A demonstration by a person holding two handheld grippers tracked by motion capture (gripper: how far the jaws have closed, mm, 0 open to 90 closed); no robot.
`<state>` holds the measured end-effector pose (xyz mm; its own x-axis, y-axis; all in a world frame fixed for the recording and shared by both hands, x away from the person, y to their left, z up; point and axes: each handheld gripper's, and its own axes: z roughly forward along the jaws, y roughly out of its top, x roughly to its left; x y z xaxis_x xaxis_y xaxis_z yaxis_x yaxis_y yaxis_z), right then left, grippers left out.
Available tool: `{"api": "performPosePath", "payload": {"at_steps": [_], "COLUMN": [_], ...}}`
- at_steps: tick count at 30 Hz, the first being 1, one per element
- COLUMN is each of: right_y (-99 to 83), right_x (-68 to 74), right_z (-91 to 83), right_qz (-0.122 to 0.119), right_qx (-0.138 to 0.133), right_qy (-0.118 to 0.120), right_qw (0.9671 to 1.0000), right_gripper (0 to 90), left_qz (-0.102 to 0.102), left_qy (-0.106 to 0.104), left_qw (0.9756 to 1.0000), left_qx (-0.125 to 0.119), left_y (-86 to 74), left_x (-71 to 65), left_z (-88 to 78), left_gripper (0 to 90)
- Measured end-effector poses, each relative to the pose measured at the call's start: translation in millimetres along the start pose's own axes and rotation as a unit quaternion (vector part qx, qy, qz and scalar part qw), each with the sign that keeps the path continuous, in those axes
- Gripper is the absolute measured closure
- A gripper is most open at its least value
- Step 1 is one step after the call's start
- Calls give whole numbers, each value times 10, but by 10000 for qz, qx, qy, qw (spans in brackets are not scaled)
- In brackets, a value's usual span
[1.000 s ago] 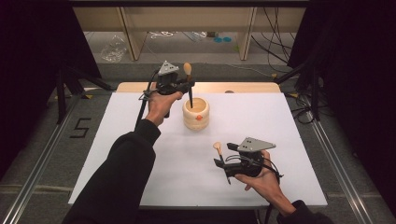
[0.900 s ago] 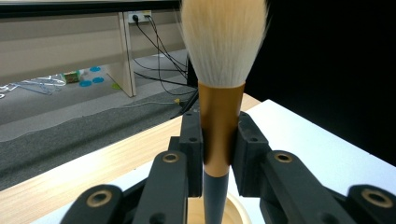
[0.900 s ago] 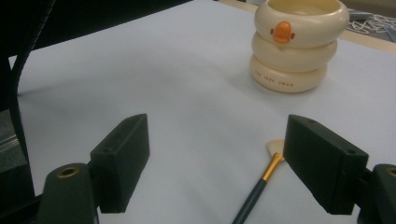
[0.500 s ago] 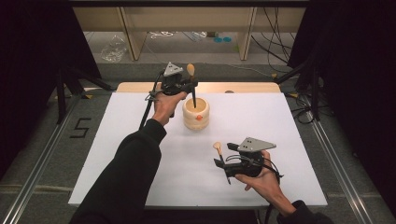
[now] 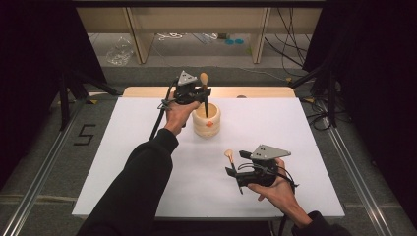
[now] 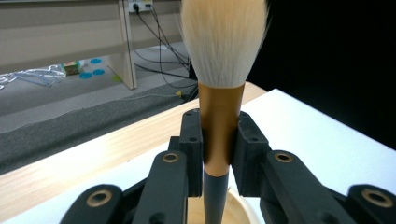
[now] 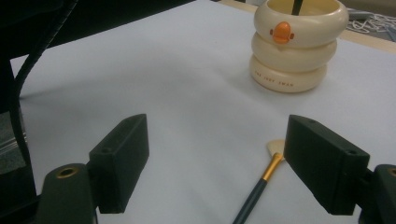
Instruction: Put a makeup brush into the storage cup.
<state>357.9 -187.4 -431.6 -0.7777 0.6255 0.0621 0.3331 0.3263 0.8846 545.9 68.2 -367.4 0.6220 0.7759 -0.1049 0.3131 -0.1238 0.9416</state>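
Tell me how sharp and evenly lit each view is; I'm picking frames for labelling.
High view: table brightly lit, surroundings nearly black, soft focus. Left gripper view: large brush bristles slightly soft, left gripper pads crisp, right background black. Right gripper view: cream holder fairly sharp, near jaws of the right gripper a little blurred, small brush casts a faint shadow.

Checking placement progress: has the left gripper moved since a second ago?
Yes. The left gripper, shut on the brush, has sunk slightly toward the cream holder.
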Motion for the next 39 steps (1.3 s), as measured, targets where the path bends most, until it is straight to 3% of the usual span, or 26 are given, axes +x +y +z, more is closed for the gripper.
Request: {"api": "performPosePath", "payload": {"at_steps": [17,18,20,21,22,26,33,39], "right_y": [2,1,0,-1,0,-1,1,0], "right_x": [-4,-4,-7,-9,-9,-2,-11,-18], "right_z": [-4,-4,-3,-2,-1,3,1,-1], "right_qz": [-8,-14,-18,-15,-14,-10,-14,-12], "right_qx": [46,50,58,67,63,45,62,53], "right_qy": [25,31,41,39,46,30,47,15], "right_qw": [10000,10000,10000,10000,10000,10000,10000,10000], "right_gripper": [233,234,233,233,233,233,233,233], "left_qz": [-99,-205,-267,-223,-179,-420,-377,-361], "left_qy": [4,-147,-196,-121,-79,-15,253,239], "left_qw": [9997,9989,9984,9985,9986,9975,9973,9977], "left_qx": [221,387,452,477,501,561,573,528], "left_y": [-208,-224,-235,-238,-235,-226,-171,-136], "left_x": [17,35,38,31,27,27,69,101], "left_z": [69,79,85,82,71,53,-83,-178], "left_gripper": [761,754,718,670,545,337,242,219]}}
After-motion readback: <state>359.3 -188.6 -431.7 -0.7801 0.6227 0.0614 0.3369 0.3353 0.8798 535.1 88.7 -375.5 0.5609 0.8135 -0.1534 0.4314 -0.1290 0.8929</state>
